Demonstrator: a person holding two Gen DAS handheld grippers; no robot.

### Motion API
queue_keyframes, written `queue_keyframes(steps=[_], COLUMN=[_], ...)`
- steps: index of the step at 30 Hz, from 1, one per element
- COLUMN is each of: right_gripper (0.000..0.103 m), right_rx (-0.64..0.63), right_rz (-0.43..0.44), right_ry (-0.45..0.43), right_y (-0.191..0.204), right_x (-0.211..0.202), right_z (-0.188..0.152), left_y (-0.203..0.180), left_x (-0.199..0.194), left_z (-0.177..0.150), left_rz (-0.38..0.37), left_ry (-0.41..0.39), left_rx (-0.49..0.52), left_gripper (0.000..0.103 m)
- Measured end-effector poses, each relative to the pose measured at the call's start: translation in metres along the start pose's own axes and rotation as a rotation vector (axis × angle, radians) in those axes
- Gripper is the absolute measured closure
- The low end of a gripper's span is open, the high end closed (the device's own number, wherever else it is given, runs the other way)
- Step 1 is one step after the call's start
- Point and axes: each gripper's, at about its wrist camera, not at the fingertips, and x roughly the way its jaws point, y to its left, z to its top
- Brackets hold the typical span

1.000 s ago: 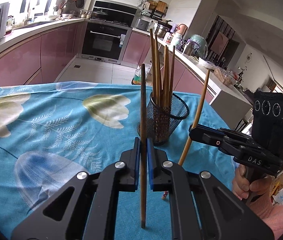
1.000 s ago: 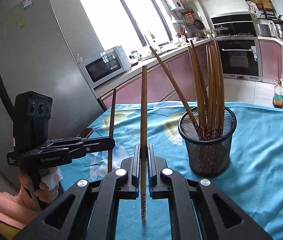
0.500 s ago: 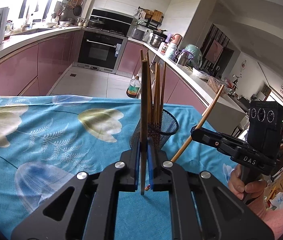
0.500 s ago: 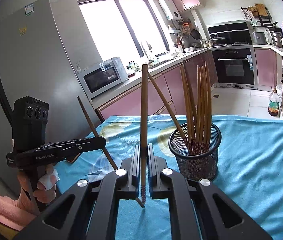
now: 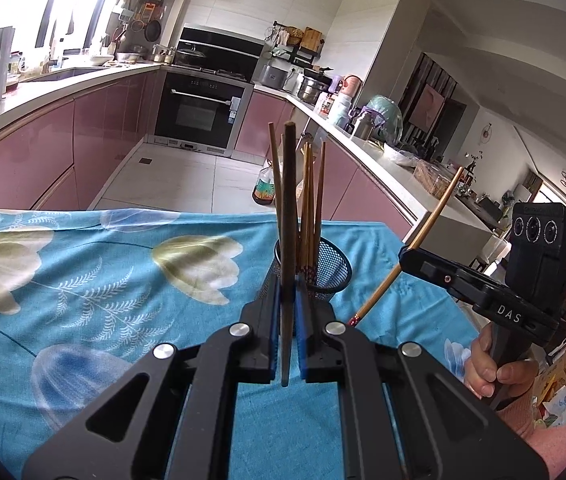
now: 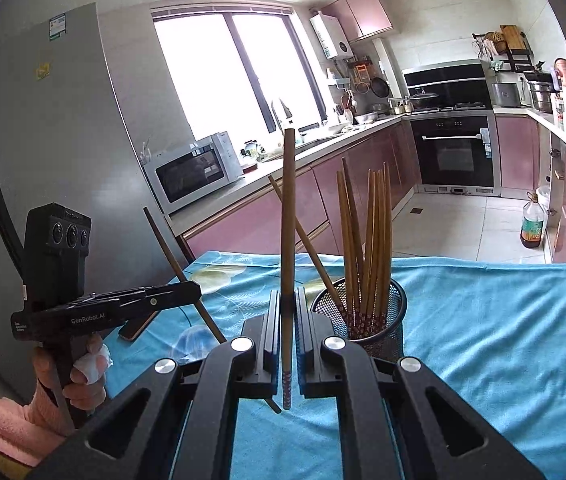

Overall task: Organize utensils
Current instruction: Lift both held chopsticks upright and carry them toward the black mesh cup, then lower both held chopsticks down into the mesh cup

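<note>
A black mesh holder [image 5: 325, 270] with several wooden chopsticks [image 5: 309, 208] stands on the blue floral cloth; it also shows in the right wrist view [image 6: 379, 322]. My left gripper [image 5: 288, 304] is shut on a dark chopstick [image 5: 288, 200], held upright just before the holder. My right gripper [image 6: 288, 312] is shut on a lighter chopstick [image 6: 288, 220] with a patterned lower end, left of the holder. Each gripper shows in the other's view: the right one [image 5: 411, 254] with its chopstick tilted, the left one [image 6: 191, 290] likewise.
The table with the blue cloth [image 5: 83, 280] fills the foreground. A phone [image 6: 137, 326] lies near its left edge. Pink kitchen cabinets, an oven [image 5: 199, 110], a microwave [image 6: 195, 170] and an oil bottle [image 6: 531, 222] on the floor lie beyond.
Both grippers have lifted and drawn back from the holder, still holding their chopsticks. Seen from the other gripper, each chopstick has tilted from upright to slanted.
</note>
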Motion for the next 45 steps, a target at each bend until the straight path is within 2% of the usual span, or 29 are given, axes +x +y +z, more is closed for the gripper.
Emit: queue_keyframes(steps=[18,33,45], right_gripper=[0.097,0.097,0.097], right_rx=[-0.022,-0.063,-0.085], right_rz=[-0.052,-0.079,-0.095], right_ry=[-0.031,-0.087,-0.132], right_y=[-0.004,-0.001,-0.002], right_x=[-0.011,-0.02,-0.023], right_z=[0.014,0.033,0.046], left_y=[-0.017,-0.025,-0.035], left_x=[0.007,-0.004,-0.02], left_z=[0.019,0.048,0.071], left_rz=[-0.016,-0.045,-0.062], left_ry=[-0.023,-0.088,-0.172], left_rx=[0.053,0.08,0.09], left_gripper=[0.096,0.096,0.096])
